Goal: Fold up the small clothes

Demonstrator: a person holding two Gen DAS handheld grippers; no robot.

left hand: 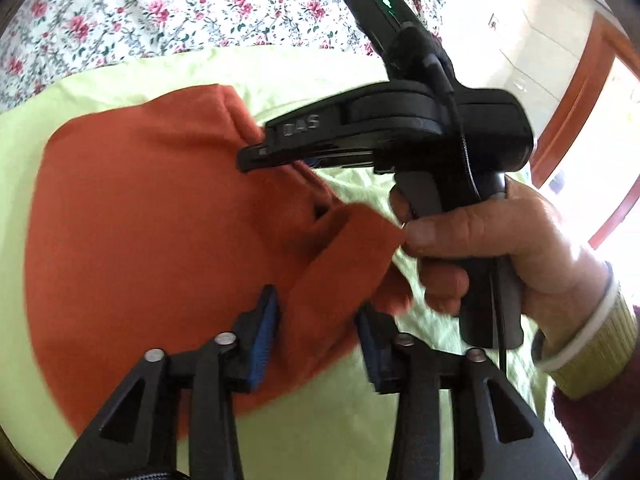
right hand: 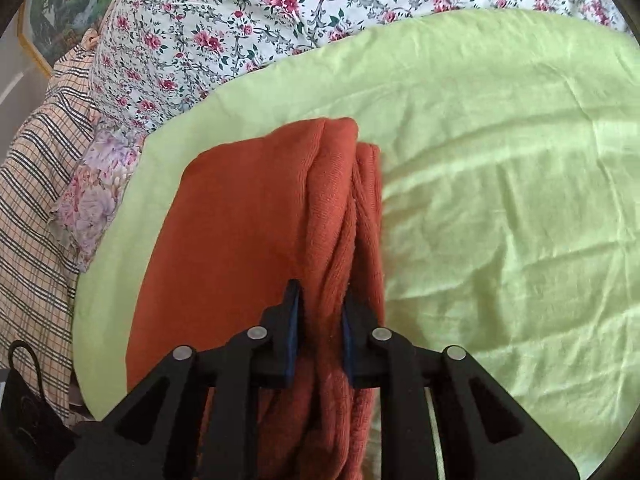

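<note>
The orange knit garment (right hand: 248,232) is lying on the lime-green sheet (right hand: 500,200) — already doubled over, judging by the stacked layers along its 3 o'clock edge, so at least one fold looks done and more tidying is likely left. Its long axis is running from 6 toward 12 o'clock in the right wrist view. The right gripper (right hand: 320,336) is pinching those bunched layers. The left gripper (left hand: 316,344) is standing spread, cloth lying loose between.

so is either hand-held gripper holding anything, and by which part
The right hand-held gripper pinches the orange garment at its bunched folded edge. The left hand-held gripper is open, with a flap of cloth lying loose between its fingers.
</note>
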